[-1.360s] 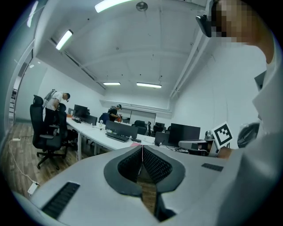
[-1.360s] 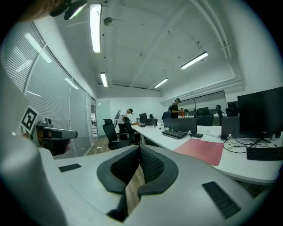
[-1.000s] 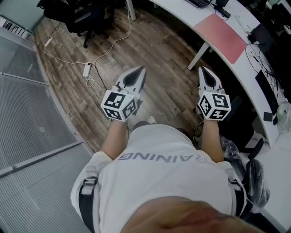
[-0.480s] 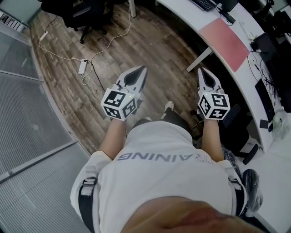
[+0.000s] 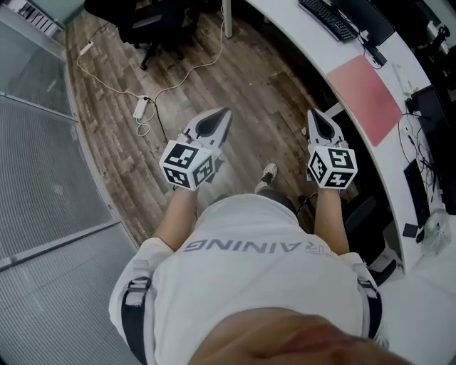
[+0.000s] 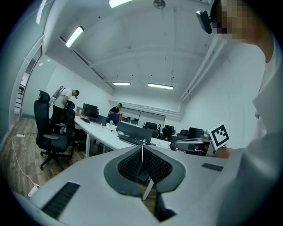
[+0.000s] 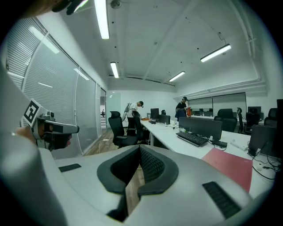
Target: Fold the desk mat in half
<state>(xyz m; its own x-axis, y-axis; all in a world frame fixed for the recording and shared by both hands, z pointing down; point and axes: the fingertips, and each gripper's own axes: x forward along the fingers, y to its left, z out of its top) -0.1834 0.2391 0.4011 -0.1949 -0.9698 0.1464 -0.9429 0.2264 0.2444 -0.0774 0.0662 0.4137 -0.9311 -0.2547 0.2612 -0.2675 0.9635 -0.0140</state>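
Both claws are held over the wooden floor (image 5: 263, 85), clear of the tabletop (image 5: 306, 43).

- Left claw (image 5: 222, 114): jaws pressed together, nothing between them.
- Right claw (image 5: 313, 115): jaws pressed together, nothing between them.

The desk mat (image 5: 365, 100) — pink, flat and unfolded — lies on the white tabletop to the right of the right claw and well apart from the left claw. Neither claw touches it.

Around the mat: a keyboard (image 5: 326, 18) lies on the tabletop beyond the mat's far edge, near it but apart. Dark equipment (image 5: 427, 107) and cables sit along the mat's right side.

On the floor: the person's shoe (image 5: 268, 173) shows between the two claws. A power strip (image 5: 140, 107) with its cable lies to the left — a black office chair (image 5: 153, 25) stands at the far left. A glass partition (image 5: 43, 178) bounds the left side.
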